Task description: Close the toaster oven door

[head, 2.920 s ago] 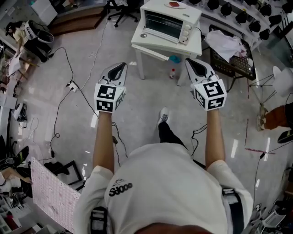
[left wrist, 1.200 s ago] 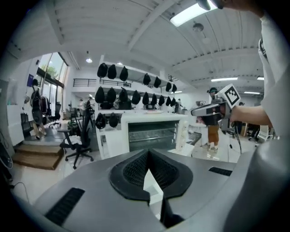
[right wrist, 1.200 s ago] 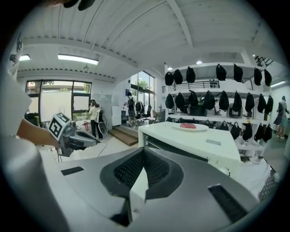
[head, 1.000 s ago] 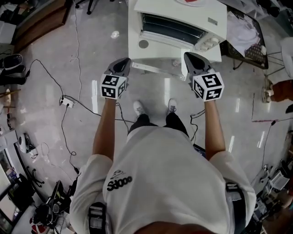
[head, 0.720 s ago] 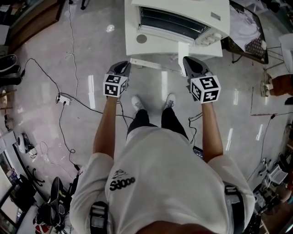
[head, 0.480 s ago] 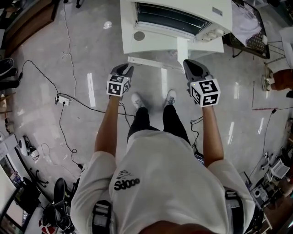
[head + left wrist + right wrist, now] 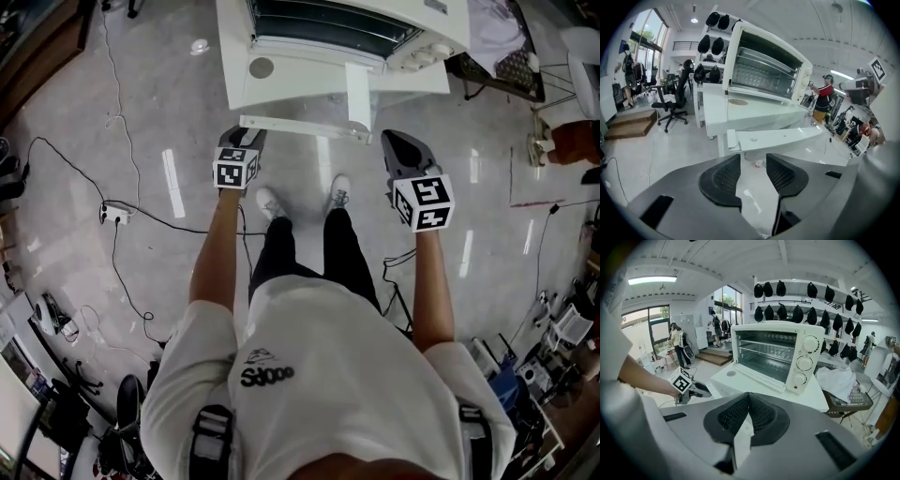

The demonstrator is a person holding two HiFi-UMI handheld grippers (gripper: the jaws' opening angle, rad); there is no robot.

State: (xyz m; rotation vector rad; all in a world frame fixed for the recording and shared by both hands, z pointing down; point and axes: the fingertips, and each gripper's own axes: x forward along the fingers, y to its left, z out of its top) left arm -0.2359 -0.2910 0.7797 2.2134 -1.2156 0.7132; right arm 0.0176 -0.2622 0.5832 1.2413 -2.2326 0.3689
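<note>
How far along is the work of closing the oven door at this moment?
Done: nothing yet; the toaster oven door stands open, rack showing. In hand: both grippers are short of it; the left gripper has empty jaws that have just been opening, and the right gripper is shut, empty. Left: reach the door and swing it shut.

— Left gripper (image 7: pixel 753 164)?
— Spread wide, just been opening, clamping nothing between the jaws; angled downward on an outstretched arm.
— Right gripper (image 7: pixel 749 397)?
— Closed tip to tip, nothing between; outstretched too.
</note>
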